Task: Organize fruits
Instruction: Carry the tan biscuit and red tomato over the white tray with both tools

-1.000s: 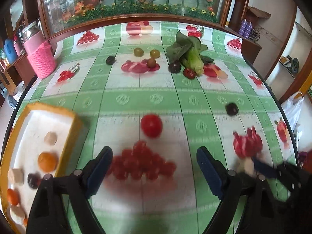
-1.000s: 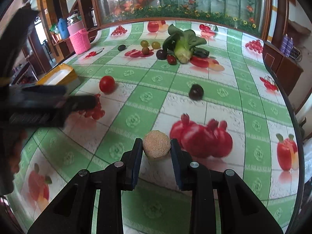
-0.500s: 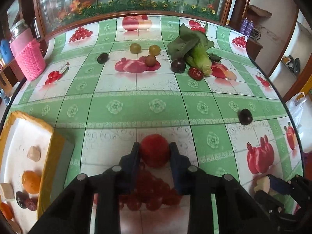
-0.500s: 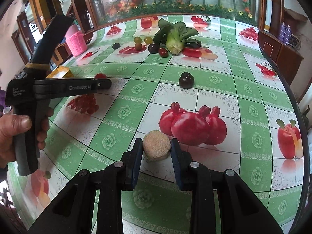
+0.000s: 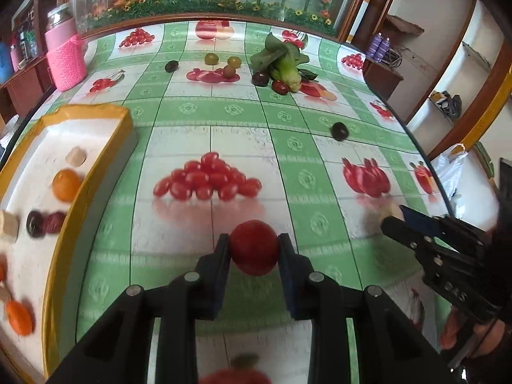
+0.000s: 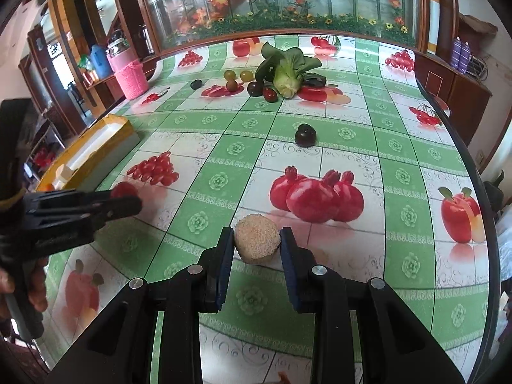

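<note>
My left gripper [image 5: 254, 249] is shut on a red tomato [image 5: 254, 247], held just above the fruit-print tablecloth. To its left lies a yellow-rimmed white tray [image 5: 80, 192] with an orange, dark fruits and pale pieces inside. My right gripper [image 6: 256, 243] is shut on a round tan, rough-skinned fruit [image 6: 257, 237]. The right wrist view shows the left gripper [image 6: 128, 200] at the left with the tomato [image 6: 123, 189] between its tips, near the tray [image 6: 96, 156]. A dark plum [image 6: 305, 135] lies alone mid-table.
At the far side lie a green leafy vegetable [image 5: 284, 64], several small green, brown and dark fruits [image 5: 228, 70] and a red fruit [image 5: 280, 87]. A pink knit-covered jar [image 5: 65, 60] stands far left. The round table's edge [image 6: 473, 172] curves along the right.
My left gripper closed on the red tomato and carried it back toward the near edge, closer to the tray. The right gripper kept hold of the tan fruit, barely shifting.
</note>
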